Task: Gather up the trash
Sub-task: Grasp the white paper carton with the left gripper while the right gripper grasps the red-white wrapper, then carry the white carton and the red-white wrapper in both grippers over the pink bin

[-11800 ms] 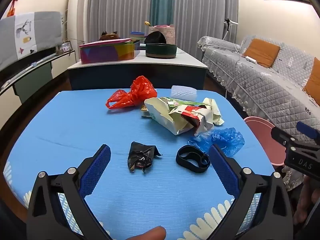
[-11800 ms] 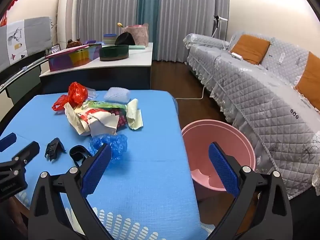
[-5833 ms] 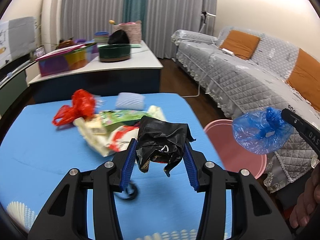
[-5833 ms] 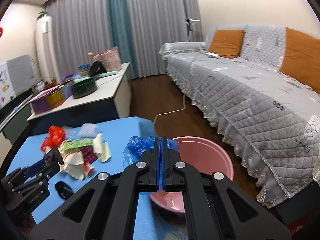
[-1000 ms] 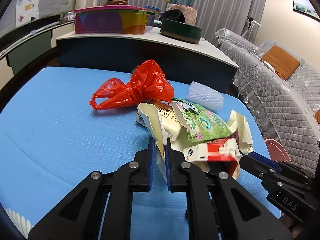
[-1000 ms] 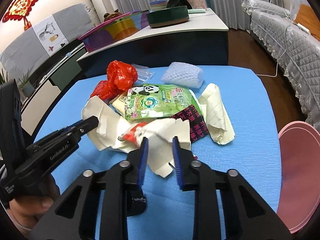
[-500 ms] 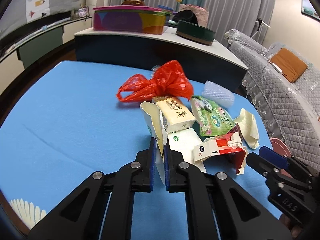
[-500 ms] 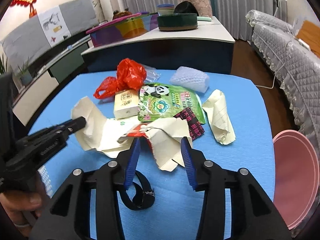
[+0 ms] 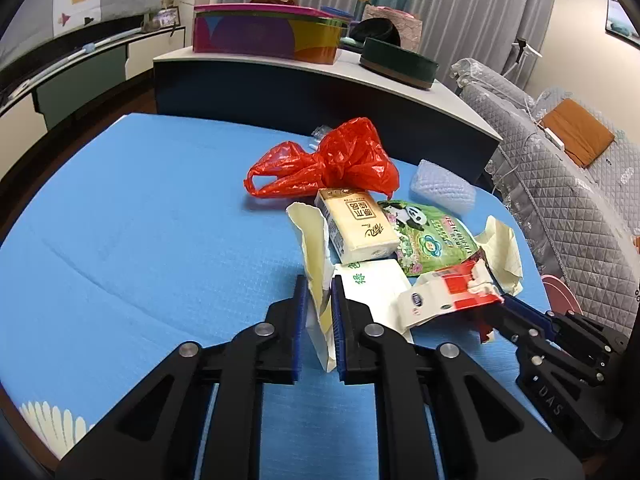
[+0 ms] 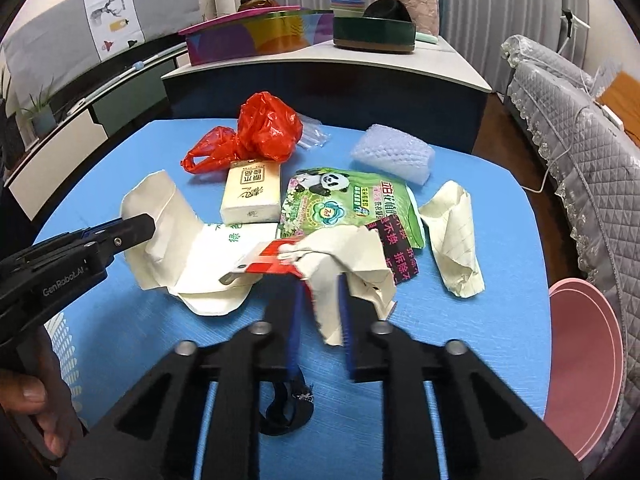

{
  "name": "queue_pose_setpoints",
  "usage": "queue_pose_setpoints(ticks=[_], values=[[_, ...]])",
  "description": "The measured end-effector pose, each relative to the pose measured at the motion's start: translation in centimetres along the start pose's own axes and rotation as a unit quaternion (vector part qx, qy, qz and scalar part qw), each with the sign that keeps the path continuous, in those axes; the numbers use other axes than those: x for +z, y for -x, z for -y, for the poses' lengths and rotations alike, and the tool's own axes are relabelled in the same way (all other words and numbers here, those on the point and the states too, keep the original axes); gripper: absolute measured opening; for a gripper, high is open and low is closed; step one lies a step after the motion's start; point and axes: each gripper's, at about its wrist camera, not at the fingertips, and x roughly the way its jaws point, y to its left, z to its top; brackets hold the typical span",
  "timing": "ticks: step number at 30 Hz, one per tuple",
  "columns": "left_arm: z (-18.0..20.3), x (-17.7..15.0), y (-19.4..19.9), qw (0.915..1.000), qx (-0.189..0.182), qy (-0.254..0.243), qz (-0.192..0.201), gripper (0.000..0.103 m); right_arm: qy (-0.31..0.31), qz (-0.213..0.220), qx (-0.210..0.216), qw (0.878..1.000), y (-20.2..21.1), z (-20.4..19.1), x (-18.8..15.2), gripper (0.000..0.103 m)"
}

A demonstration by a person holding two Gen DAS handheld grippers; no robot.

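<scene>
My left gripper (image 9: 319,322) pinches one end of the torn cream paper bag (image 10: 208,256) mid-table; my right gripper (image 10: 320,312) is closing narrow with the bag's other ragged flap between its pads. Behind the bag lie a tissue pack (image 10: 251,192), a green panda pouch (image 10: 348,204) and a red plastic bag (image 10: 260,128), with bubble wrap (image 10: 394,152) toward the table's (image 9: 140,220) far right corner. A black band (image 10: 286,412) sits near the front edge, and the pink bin (image 10: 584,364) stands past the right edge.
</scene>
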Motion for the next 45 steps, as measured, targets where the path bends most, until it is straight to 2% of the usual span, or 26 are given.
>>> queue_pose_setpoints(ticks=[4,21,45], values=[[-0.1,0.1,0.4,0.9999,0.005,-0.005,0.010,0.007,-0.003,0.011,-0.006,1.000,0.6,0.2,0.0,0.005],[1.8,0.2,3.8,0.9977,-0.004,-0.038,0.056,0.007,-0.043,0.065,-0.024,0.997,5.8,2.5,-0.5,0.003],[7.9,-1.0,6.0,0.9903,-0.051,-0.097,0.085,0.007,-0.109,0.102,-0.089,0.985,11.0,8.4,-3.2,0.003]])
